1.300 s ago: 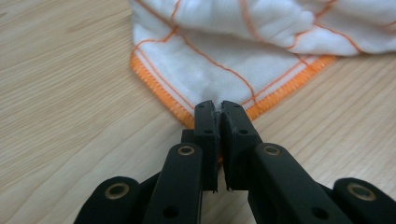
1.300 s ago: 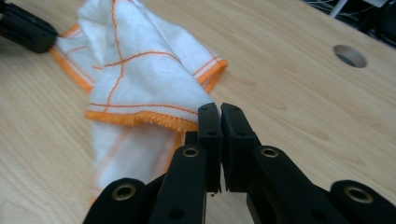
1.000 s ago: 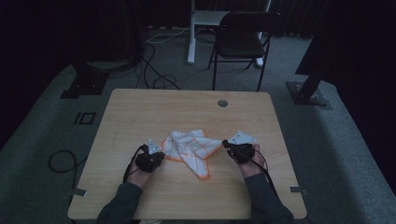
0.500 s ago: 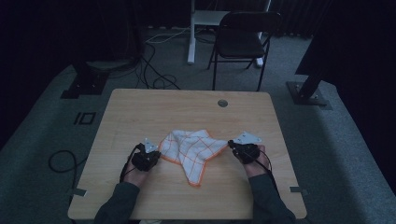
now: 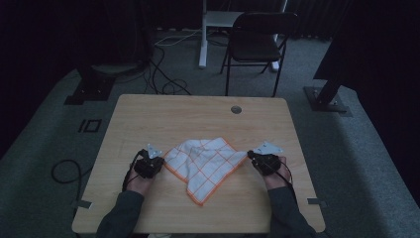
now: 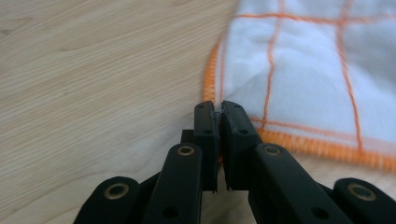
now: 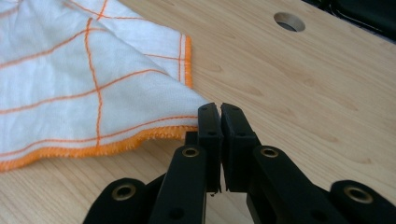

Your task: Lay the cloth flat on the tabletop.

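Observation:
A white cloth with an orange grid and orange hem (image 5: 205, 161) lies on the wooden table (image 5: 198, 116), pulled out between the two grippers, with one corner pointing at the table's near edge. My left gripper (image 5: 161, 160) is shut on the cloth's left corner. In the left gripper view the hem (image 6: 327, 147) runs into the closed jaws of the left gripper (image 6: 218, 105). My right gripper (image 5: 249, 154) is shut on the cloth's right corner. In the right gripper view the cloth (image 7: 93, 88) tapers into the tips of the right gripper (image 7: 219, 107).
A round cable hole (image 5: 236, 109) sits in the table near its far edge, also in the right gripper view (image 7: 289, 21). A dark folding chair (image 5: 262, 34) stands behind the table. Cables lie on the grey carpet at the left (image 5: 64, 171).
The hands have drawn apart, the right one moving rightwards. The cloth, bunched up a second ago, is now stretched flatter and wider between them.

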Available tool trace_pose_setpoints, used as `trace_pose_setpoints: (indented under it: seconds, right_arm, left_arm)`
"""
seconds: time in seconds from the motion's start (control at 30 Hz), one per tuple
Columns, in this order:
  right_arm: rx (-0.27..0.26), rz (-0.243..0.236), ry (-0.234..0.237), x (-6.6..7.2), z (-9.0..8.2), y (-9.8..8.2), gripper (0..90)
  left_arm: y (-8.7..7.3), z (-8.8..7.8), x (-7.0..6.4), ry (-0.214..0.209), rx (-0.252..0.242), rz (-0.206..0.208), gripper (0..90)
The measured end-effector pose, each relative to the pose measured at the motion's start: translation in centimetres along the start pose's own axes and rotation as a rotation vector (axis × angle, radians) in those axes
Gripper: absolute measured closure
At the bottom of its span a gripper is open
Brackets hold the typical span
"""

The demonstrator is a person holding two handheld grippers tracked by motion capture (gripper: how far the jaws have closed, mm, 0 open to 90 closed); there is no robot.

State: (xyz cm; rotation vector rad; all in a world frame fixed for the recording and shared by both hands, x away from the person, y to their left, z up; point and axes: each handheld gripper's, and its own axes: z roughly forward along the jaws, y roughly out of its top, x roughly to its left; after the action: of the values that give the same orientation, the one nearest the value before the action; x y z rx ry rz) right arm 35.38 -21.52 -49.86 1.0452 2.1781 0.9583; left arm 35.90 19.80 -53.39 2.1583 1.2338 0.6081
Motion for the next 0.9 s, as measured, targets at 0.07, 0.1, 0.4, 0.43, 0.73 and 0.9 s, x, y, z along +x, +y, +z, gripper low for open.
trace_pose_setpoints:
  seconds: [0.07,0.1,0.4,0.43,0.73,0.9]
  right_arm:
    - [0.001,0.004,-0.003,-0.1,-0.1,-0.3,87.9]
    - [0.002,0.01,-0.003,-0.2,-0.1,-0.4,87.9]
    - [0.017,0.008,0.008,0.1,-0.1,-1.1,87.7]
    - [0.019,0.01,0.009,0.1,0.0,-1.1,87.7]
    - [0.02,0.007,0.009,0.1,0.0,-1.2,87.6]
    - [0.018,0.012,0.009,0.1,0.0,-1.2,87.6]
  left_arm:
    - [0.0,0.0,0.4,0.006,0.0,-0.012,85.9]
    - [0.0,0.1,0.6,0.007,0.0,-0.019,85.7]
    - [0.3,-0.4,-0.3,0.024,-0.006,-0.012,79.6]
    - [0.4,-0.6,-0.6,0.022,-0.013,-0.01,79.0]
    - [1.4,-1.8,-3.2,-0.02,-0.059,0.037,73.7]
    - [1.4,-1.8,-2.4,0.011,-0.054,0.017,72.6]
